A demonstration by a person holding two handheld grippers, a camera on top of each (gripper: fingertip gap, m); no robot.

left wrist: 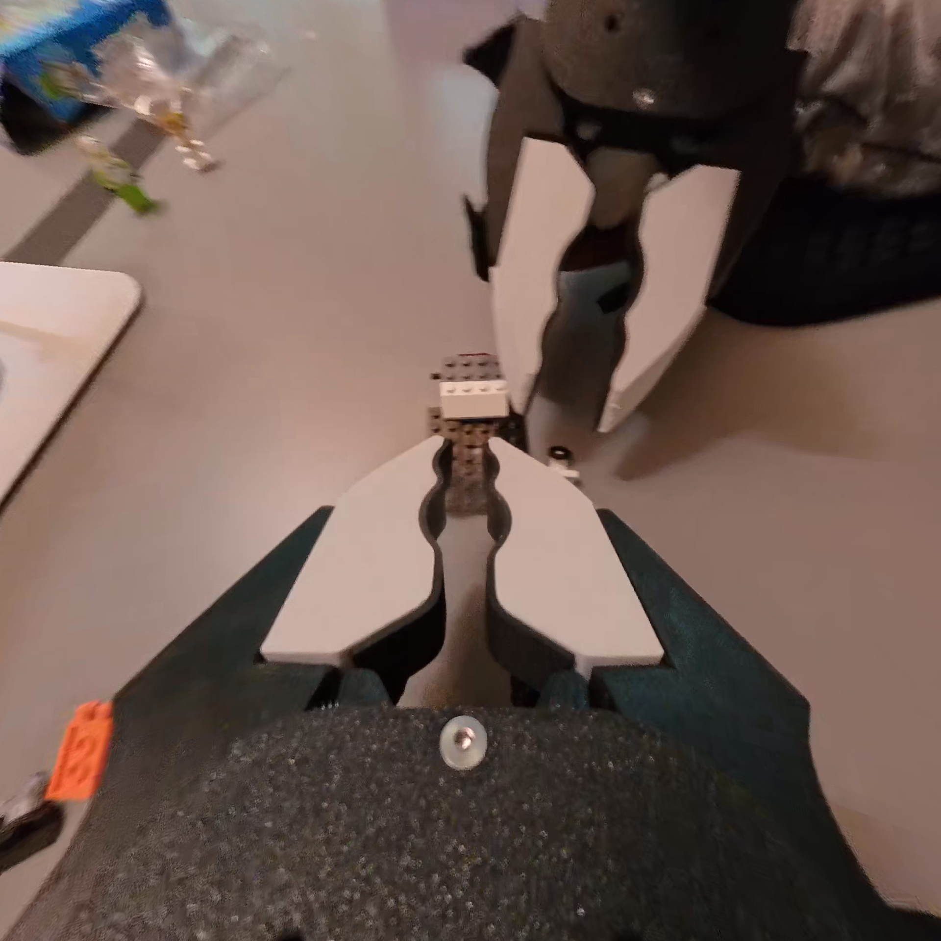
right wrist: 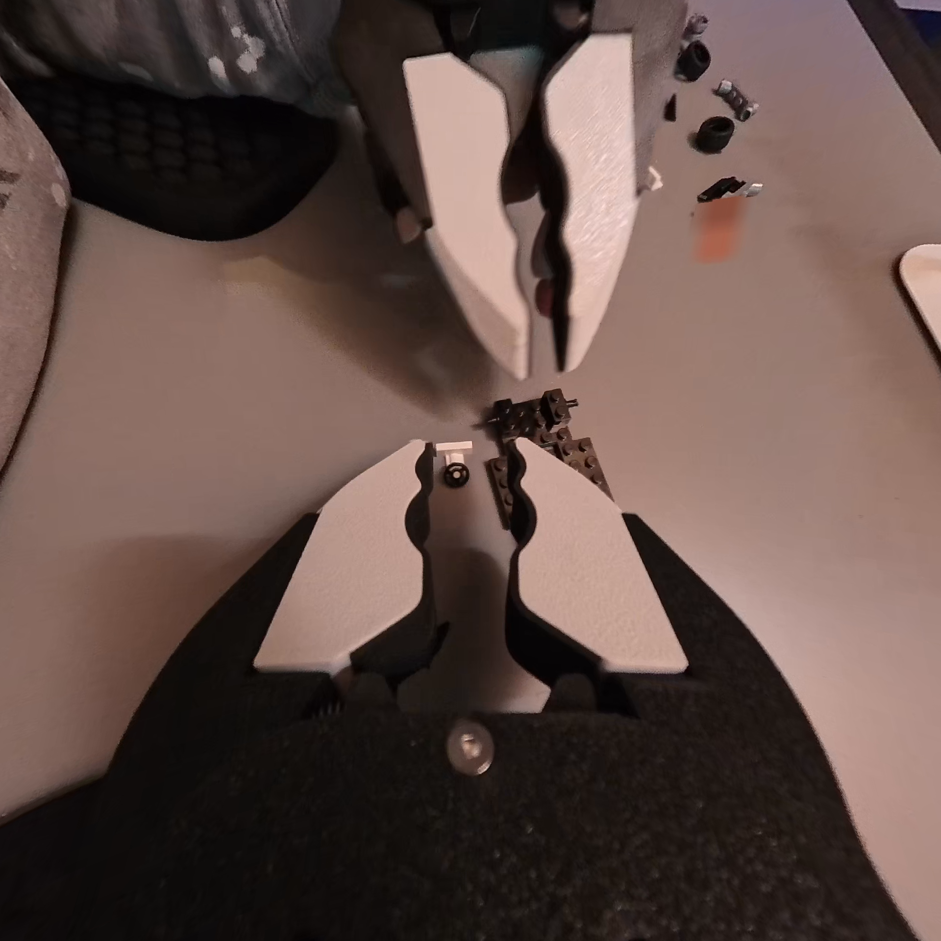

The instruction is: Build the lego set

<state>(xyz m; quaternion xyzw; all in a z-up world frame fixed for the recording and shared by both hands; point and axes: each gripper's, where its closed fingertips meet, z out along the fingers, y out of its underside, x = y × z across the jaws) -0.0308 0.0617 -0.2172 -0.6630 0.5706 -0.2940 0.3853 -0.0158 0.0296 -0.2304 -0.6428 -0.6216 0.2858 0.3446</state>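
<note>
Far ahead and left of our left claw we see a blue box [left wrist: 46,46] beside a crumpled clear plastic bag [left wrist: 168,76]. A white board [left wrist: 61,326] lies on the grey table [left wrist: 285,285], left of that claw.

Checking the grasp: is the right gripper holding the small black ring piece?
No: the small black ring piece lies on the table between the right gripper's open fingers, untouched.

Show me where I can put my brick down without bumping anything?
The wide bare table between the white tray and the gray model is free. It is crowded around the model, where the left fingers and right fingers meet, and by the tires and orange piece.
</note>
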